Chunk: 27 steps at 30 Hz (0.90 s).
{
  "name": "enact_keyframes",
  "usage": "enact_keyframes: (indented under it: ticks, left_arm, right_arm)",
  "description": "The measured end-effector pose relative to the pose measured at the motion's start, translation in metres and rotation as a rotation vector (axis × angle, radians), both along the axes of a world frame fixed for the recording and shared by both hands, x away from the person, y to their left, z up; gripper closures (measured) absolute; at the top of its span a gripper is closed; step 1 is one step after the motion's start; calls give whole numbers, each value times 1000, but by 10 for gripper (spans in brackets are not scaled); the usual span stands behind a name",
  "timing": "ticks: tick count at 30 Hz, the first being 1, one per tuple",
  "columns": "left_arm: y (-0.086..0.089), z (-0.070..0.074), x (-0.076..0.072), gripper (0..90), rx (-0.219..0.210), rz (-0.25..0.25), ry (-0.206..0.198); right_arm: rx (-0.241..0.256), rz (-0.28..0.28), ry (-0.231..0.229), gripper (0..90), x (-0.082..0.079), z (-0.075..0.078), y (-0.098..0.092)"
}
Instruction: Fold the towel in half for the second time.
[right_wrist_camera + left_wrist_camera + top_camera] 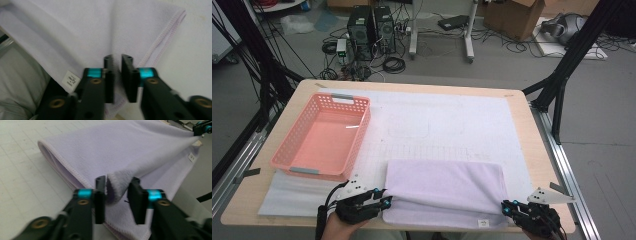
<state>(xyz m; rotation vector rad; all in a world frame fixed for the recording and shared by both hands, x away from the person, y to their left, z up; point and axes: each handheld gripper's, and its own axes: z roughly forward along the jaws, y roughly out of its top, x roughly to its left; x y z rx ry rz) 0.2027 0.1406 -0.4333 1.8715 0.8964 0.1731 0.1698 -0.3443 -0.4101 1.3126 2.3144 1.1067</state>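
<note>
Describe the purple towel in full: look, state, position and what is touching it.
The towel is pale lilac, soft and fleecy, with a stitched hem and a small white label near its front right corner. It lies folded over on the white mat at the table's near edge, the fold along its left side. The left gripper has a raised bunch of cloth between its jaws at the front left corner; the right gripper pinches a ridge of cloth near the front right corner.

High view above, looking down the table (522, 120), tool views close — all sharing the towel (447, 187).
</note>
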Motion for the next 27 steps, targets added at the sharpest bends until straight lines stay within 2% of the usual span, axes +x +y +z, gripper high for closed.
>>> enact_keyframes:
  ticks: [2,4,7,9,13,14,15,16,17,18,19,20,21,23,25,27]
  left_arm:
    - [2,2,3,500,-22,20,-14]
    - [4,5,7,457,-40,36,-34]
    - [5,9,12,432,-58,58,-62]
    - [5,10,16,428,-62,76,-69]
    - [5,6,24,428,-44,105,-60]
    - [4,5,25,428,-43,114,-57]
    - [4,4,26,428,-41,119,-55]
    - [5,4,27,428,-34,121,-56]
    - [5,4,29,428,-31,130,-57]
    - [5,3,30,426,-38,138,-53]
    - [6,4,32,424,-34,140,-54]
    - [6,3,33,423,-34,141,-54]
    - [6,3,35,421,-35,144,-50]
    - [4,1,40,415,-30,147,-41]
    - [2,0,44,412,-21,150,-34]
    - [0,-1,48,406,-15,151,-28]
  right_arm:
    - [6,-26,-24,663,1,0,-3]
    - [25,-65,-60,623,3,2,-5]
    - [27,-125,-107,645,12,1,-6]
    - [22,-142,-103,672,22,-4,-3]
    - [-26,-177,-79,695,49,-20,6]
    - [-40,-183,-71,726,55,-24,8]
    - [-73,-187,-69,774,60,-28,9]
    - [-98,-186,-57,809,63,-31,9]
    - [-98,-194,-64,829,63,-31,7]
    - [-113,-220,-56,833,63,-28,5]
    - [-159,-242,-68,842,61,-26,4]
    - [-177,-254,-63,850,59,-24,2]
    - [-178,-261,-70,818,56,-23,-1]
    - [-98,-260,-88,771,51,-20,-10]
    - [-49,-269,-111,733,51,-16,-16]
    - [-23,-279,-125,683,53,-15,-19]
